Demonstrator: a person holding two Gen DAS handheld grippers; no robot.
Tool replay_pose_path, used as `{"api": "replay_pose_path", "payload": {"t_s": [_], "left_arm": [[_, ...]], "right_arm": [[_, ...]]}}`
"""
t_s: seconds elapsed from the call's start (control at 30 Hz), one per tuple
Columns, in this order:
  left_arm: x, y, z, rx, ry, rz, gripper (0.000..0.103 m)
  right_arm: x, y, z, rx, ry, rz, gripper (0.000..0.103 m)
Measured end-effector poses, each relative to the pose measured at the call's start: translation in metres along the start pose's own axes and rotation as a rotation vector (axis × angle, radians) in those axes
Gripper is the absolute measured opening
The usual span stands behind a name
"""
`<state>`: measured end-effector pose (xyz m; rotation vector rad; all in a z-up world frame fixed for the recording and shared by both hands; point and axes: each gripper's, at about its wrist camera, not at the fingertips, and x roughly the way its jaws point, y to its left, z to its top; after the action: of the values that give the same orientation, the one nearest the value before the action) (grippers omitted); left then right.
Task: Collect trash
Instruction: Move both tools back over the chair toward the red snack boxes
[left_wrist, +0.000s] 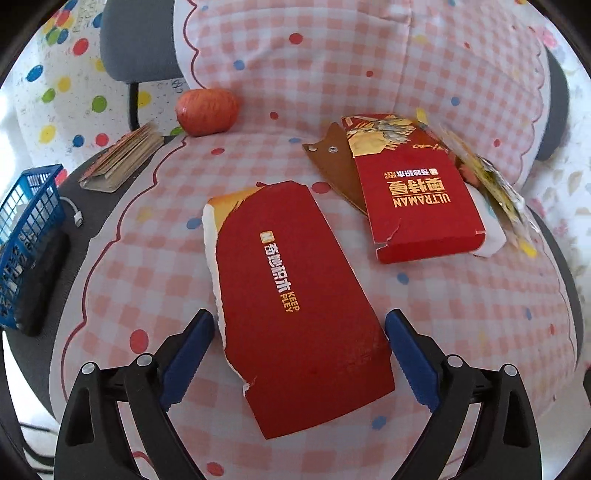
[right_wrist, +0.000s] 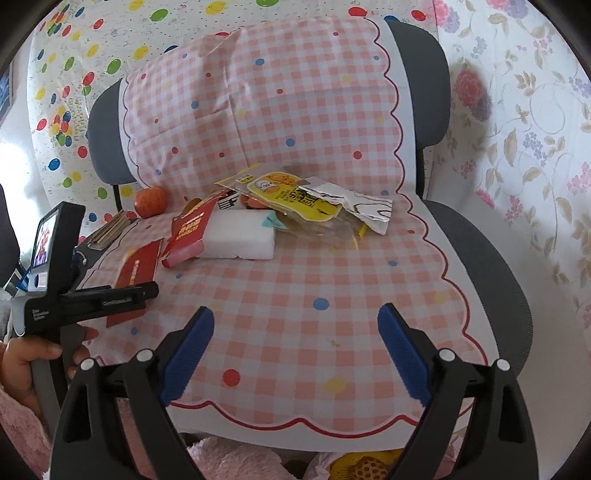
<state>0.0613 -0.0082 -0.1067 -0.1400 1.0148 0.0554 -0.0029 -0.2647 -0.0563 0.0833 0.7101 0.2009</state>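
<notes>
I see a grey office chair (right_wrist: 491, 266) draped in a pink checked cloth (right_wrist: 295, 295) with coloured dots; the walls behind carry balloon-print paper on the left and floral paper on the right. On the seat, the trash is spread out: a torn red carton piece (left_wrist: 295, 295) lies near me, a second red carton piece (left_wrist: 417, 192) sits farther right over a brown leather flap (left_wrist: 340, 166), with yellow snack wrappers (right_wrist: 295, 203) and a white foam block (right_wrist: 240, 240) beside it. An apple (left_wrist: 207, 110) rests at the far left of the seat, a worn booklet (left_wrist: 122, 158) and a blue basket (left_wrist: 26, 236) off the left edge.

My left gripper (left_wrist: 299, 354) hovers low with its blue fingers wide apart, either side of the near carton piece, gripping nothing. My right gripper (right_wrist: 295, 358) hangs over bare cloth at the near edge, spread wide, also holding nothing.
</notes>
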Motion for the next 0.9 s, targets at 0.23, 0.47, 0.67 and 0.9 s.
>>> {"api": "replay_pose_path", "payload": {"t_s": [0.23,0.47,0.67,0.9], "left_arm": [[-0.014,0.013,-0.005,0.018,0.008,-0.078,0.083],[-0.052,0.029,-0.001,0.041,-0.108,-0.065,0.083],[-0.072,0.042,0.007,0.076,-0.192,-0.062,0.083],[-0.058,0.054,0.026,0.089,-0.210,-0.080,0.083]], "right_arm": [[-0.002,0.017,-0.001,-0.023,0.001,0.025,0.088],[-0.003,0.038,0.009,-0.069,-0.028,0.038,0.080],[0.022,0.062,0.031,-0.094,-0.011,0.091,0.052],[0.070,0.083,0.064,-0.105,0.016,0.141,0.034]]}}
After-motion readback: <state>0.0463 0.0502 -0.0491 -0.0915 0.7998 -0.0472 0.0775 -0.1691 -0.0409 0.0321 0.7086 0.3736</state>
